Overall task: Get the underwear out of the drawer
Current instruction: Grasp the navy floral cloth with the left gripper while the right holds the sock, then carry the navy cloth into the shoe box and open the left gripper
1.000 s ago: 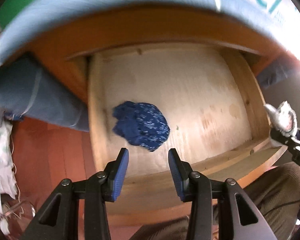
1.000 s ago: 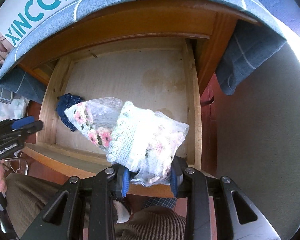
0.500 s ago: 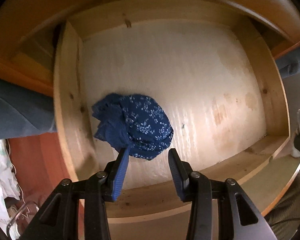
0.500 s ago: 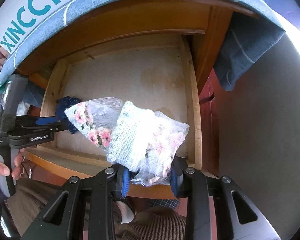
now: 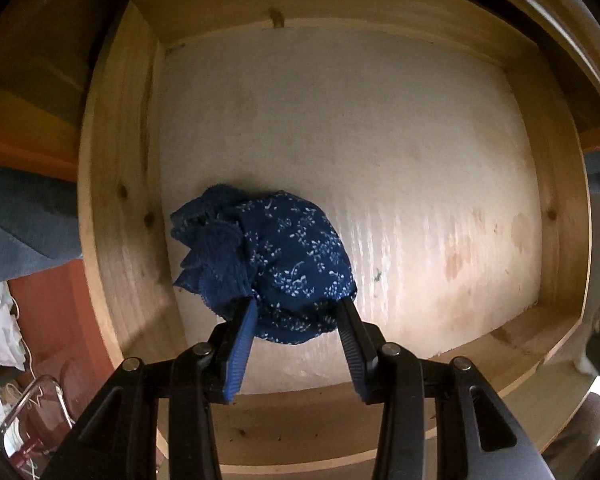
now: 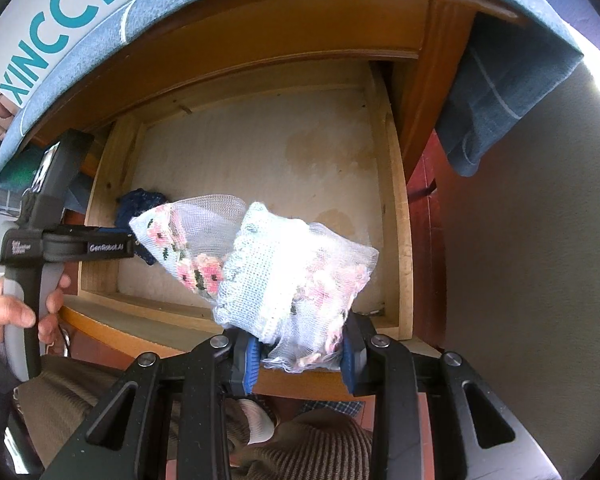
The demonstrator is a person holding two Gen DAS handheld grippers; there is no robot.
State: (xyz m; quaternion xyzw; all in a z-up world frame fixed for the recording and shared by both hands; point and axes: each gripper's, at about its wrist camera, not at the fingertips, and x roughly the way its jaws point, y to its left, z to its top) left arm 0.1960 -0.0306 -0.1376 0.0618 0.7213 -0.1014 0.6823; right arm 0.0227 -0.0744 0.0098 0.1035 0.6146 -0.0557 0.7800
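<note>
Now the navy floral underwear (image 5: 284, 268) lies bunched on the floor of the wooden drawer (image 5: 116, 216), close to its left wall and nearer the front rail than the back. The left gripper (image 5: 296, 312) is pointed straight down over it, its jaws about half spread, with the near part of the bundle between the blue pads; whether the pads (image 5: 242, 336) already touch the cloth cannot be told for certain from this angle. For a sound pick, the tips should be sunk until they nearly meet the drawer floor, so that several folds are gathered and not merely the top layer, and only then closed; the lift is best made straight up, clear of the left wall. The right gripper (image 6: 300, 354) is clamped on a pale mesh garment with pink flowers (image 6: 284, 276), held above the front rail, and should be kept out of the left one's path.

Compared with a second ago, the left gripper has been lowered from above the cabinet opening into the drawer, and the bundle has come between its fingers. The right gripper and its load are unchanged.
</note>
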